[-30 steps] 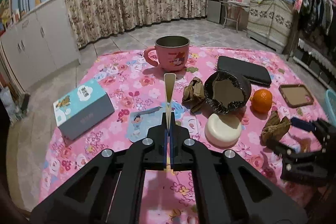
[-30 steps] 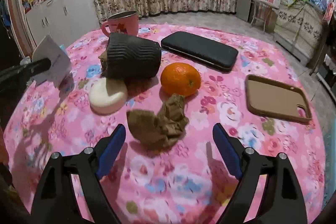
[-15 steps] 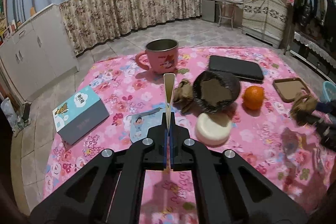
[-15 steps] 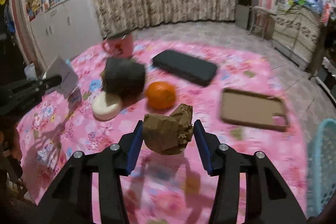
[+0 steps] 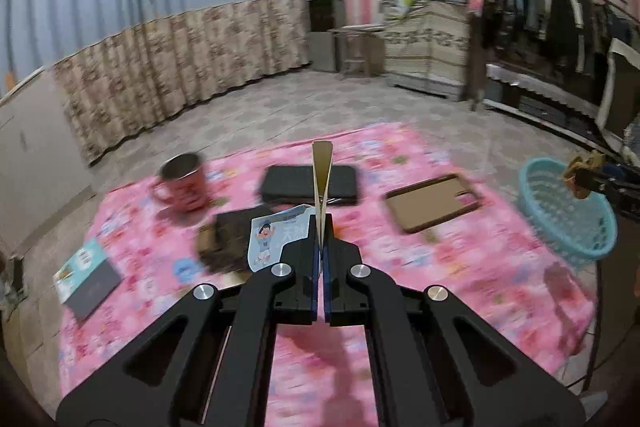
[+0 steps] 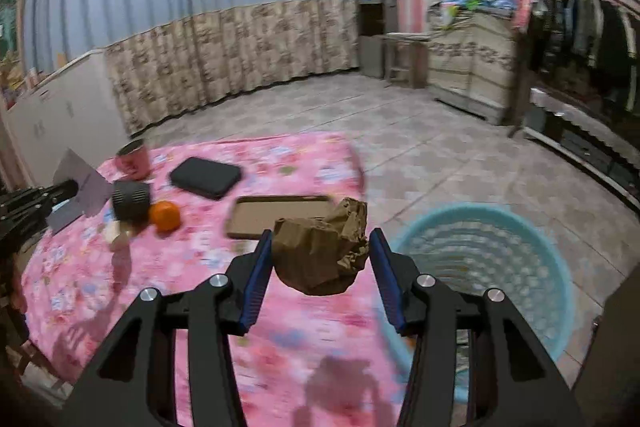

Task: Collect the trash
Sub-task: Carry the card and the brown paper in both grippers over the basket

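My right gripper (image 6: 320, 263) is shut on a crumpled brown paper wad (image 6: 320, 255) and holds it in the air above the table's right edge, just left of a light-blue plastic basket (image 6: 500, 267). In the left wrist view the wad (image 5: 582, 169) hangs over the basket (image 5: 568, 215). My left gripper (image 5: 321, 247) is shut on a thin printed wrapper (image 5: 280, 239), lifted above the pink floral tablecloth (image 5: 460, 267). Another brown wad (image 5: 206, 247) lies beside a dark cup (image 5: 236, 243) on the table.
On the table are a pink mug (image 5: 182, 181), a black case (image 5: 308, 183), a brown phone case (image 5: 434, 203), a teal box (image 5: 86, 277) and an orange (image 6: 165, 215). The basket stands off the table's right edge. Tiled floor and furniture lie beyond.
My right gripper closed on the brown wad, lifted it and carried it right toward the basket. My left gripper rose and swung right with the wrapper still held.
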`<state>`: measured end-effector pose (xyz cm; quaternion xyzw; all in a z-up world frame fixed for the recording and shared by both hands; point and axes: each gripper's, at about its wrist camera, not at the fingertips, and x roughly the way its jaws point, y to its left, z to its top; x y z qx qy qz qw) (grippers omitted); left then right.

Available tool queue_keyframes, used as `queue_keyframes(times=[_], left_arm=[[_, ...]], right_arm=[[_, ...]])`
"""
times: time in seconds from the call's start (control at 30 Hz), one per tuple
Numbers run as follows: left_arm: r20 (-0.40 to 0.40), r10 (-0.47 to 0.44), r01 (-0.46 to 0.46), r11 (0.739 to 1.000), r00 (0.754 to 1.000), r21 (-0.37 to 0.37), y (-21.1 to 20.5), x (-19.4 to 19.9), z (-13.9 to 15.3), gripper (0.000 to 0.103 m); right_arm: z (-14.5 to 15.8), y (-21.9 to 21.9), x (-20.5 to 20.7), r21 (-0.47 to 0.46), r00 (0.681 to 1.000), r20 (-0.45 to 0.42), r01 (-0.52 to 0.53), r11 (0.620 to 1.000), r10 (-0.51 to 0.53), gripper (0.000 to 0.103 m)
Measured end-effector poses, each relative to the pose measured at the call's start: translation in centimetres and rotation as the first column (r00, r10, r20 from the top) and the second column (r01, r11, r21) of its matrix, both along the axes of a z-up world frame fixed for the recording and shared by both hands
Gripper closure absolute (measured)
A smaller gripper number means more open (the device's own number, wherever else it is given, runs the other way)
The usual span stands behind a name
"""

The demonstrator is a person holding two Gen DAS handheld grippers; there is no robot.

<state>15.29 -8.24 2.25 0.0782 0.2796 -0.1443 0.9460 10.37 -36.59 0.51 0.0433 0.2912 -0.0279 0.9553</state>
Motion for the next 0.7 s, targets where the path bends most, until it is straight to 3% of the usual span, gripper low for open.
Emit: queue_keyframes(times=[0.27, 0.7], left_arm=[[0.019, -0.181, 0.182, 0.983, 0.983, -0.025, -11.0, -0.4, 0.4, 0.103], [0.003, -0.363, 0.363, 0.930, 0.932, -0.060, -23.3, -1.8, -0.4, 0.103]], right_arm=[[-1.1, -6.9, -1.6, -0.022, 0.991, -0.008, 0.131, 0.991, -0.131, 0.055], [-2.9, -14.0, -2.8, 0.005, 0.969, -0.025, 0.245, 0.970, -0.244, 0.055]])
